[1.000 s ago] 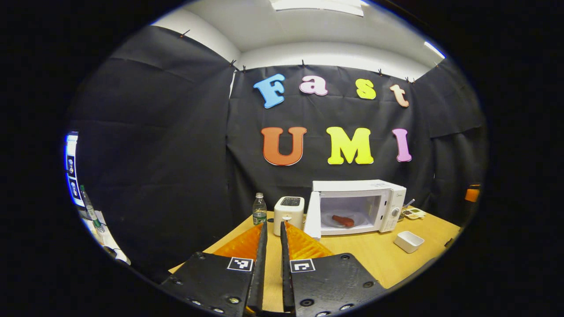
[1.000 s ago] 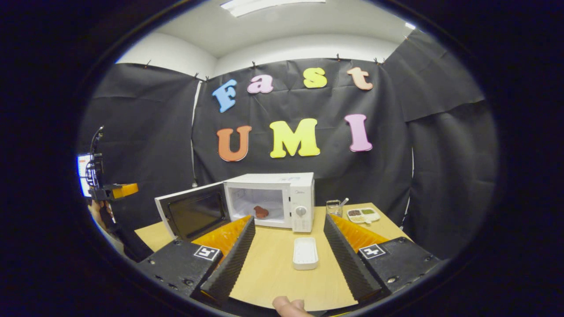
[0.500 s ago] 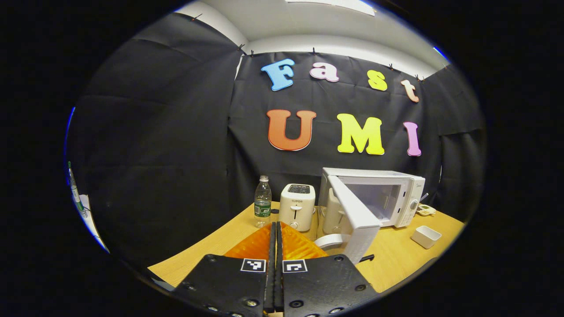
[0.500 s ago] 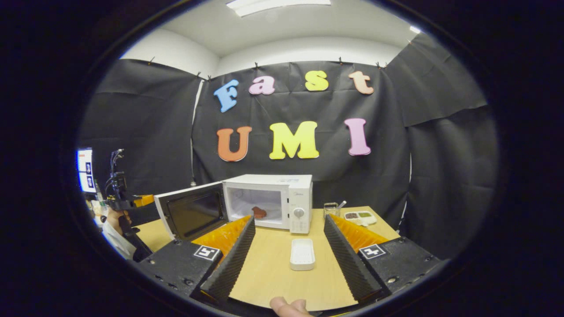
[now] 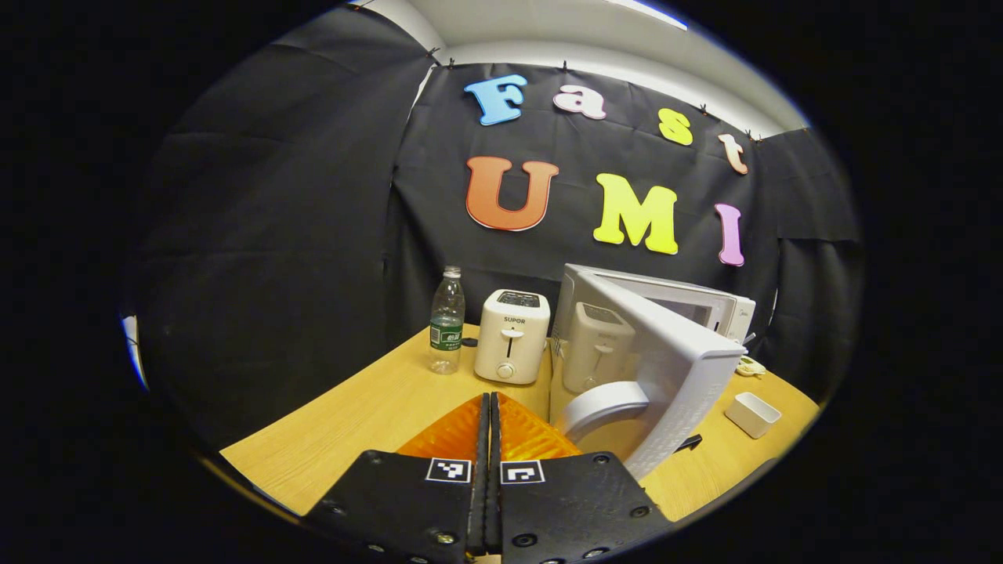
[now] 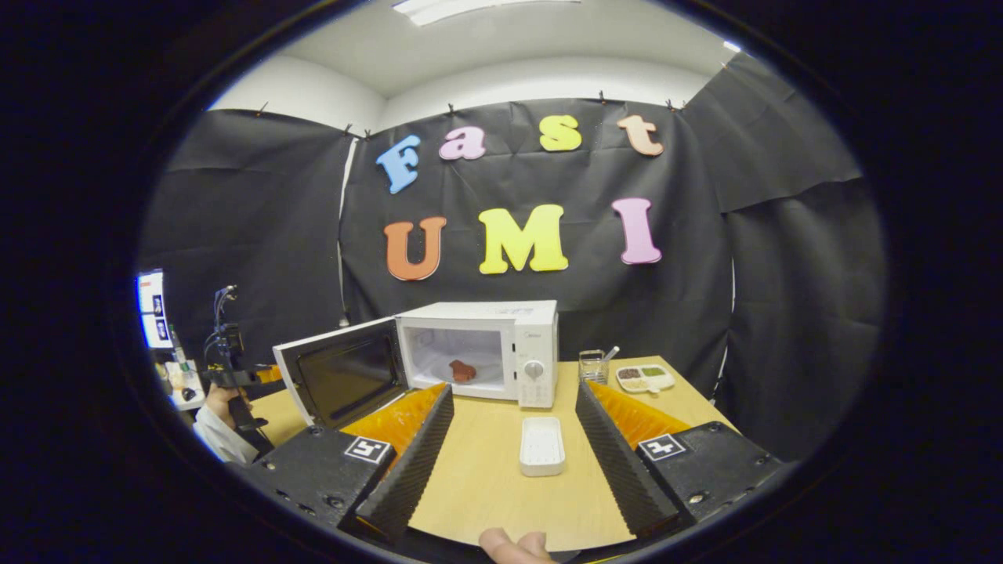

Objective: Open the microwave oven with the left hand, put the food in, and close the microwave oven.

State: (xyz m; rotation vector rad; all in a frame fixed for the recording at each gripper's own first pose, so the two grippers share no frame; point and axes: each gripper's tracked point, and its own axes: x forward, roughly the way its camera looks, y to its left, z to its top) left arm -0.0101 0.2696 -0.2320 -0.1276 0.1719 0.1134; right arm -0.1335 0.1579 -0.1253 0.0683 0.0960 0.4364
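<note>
- My left claw (image 5: 487, 439) was closed on nothing, fingers pressed flat together, pointing toward the outer face of the microwave door (image 5: 658, 376).
- My right claw (image 6: 509, 439) hung open and empty above the surface (image 6: 486, 486), with the white tray (image 6: 542, 446) lying between its fingers further off.
- The microwave oven (image 6: 501, 352) sat at the back of the surface, door swung wide on its left hinge.
- The food (image 6: 462, 370), a small reddish-brown piece, already lay inside the cavity, so I judged only the closing was left.
- The door looked like stiff, light plastic on a hinge; I judged it would swing easily and need a firmer last press to latch.
- No need to grip: best to push with the closed fingertips on the flat outer panel near the free edge, away from the hinge, for leverage.
- The panel looked smooth, so the fingers could slide; push square on.
- The toaster (image 5: 512, 346) and water bottle (image 5: 447, 330) stood left of the oven, apart from the door's swing.
- The oven looked heavy enough to stay put, though a hard shove might shift it.
</note>
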